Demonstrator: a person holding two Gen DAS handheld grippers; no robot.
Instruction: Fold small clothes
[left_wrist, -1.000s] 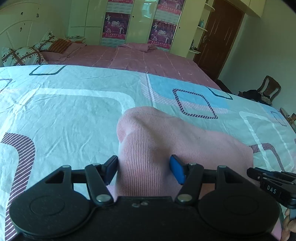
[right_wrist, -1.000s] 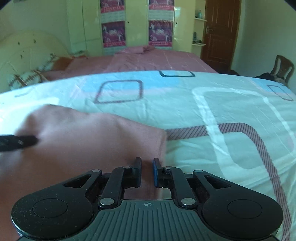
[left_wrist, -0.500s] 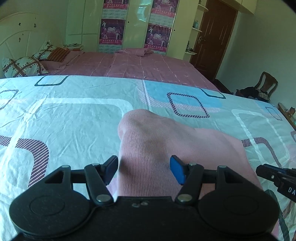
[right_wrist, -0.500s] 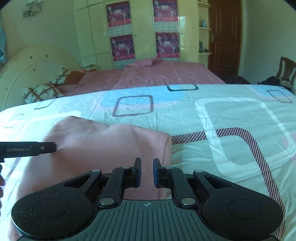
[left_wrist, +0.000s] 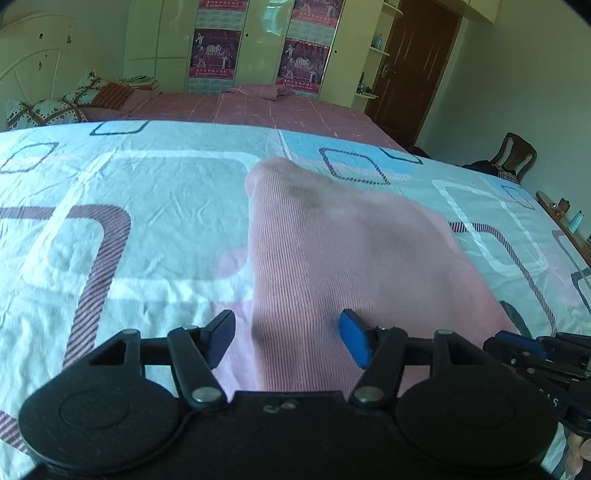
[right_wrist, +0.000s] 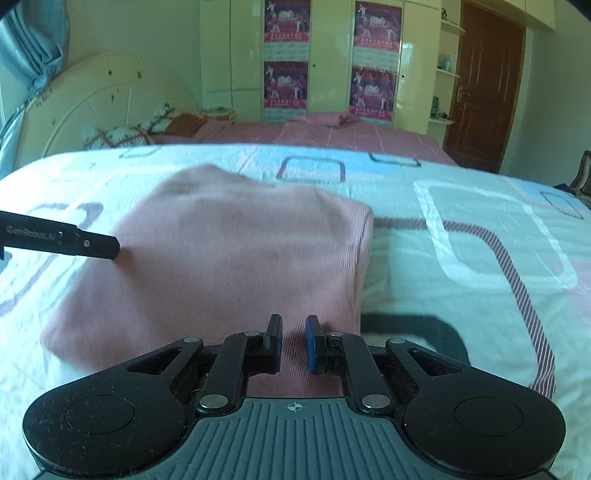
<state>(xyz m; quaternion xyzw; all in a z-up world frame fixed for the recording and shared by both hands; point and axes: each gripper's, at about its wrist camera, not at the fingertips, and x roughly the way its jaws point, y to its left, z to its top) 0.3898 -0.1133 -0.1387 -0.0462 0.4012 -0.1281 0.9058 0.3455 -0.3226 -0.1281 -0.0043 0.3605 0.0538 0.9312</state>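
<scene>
While my left gripper (left_wrist: 286, 338) fingers spread wide over the pink garment (left_wrist: 351, 258), my right gripper (right_wrist: 293, 343) fingers stand narrowly parted, gripping nothing.

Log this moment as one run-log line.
task: fold small clothes | left claw: open, astride pink ribbed garment | right claw: narrow gap, fabric between pads, grip unclear | surface: patterned bedsheet

The pink garment's (left_wrist: 351, 251) near edge is hidden behind the left gripper (left_wrist: 286, 338) body. Whether the right gripper (right_wrist: 293, 343) pinches fabric cannot be told. The chair (right_wrist: 583, 177) is cut off by the frame's right edge. Poster lettering (right_wrist: 286, 33) is too small to read. Small items on the door-side shelves (left_wrist: 376, 40) are indistinct.
</scene>
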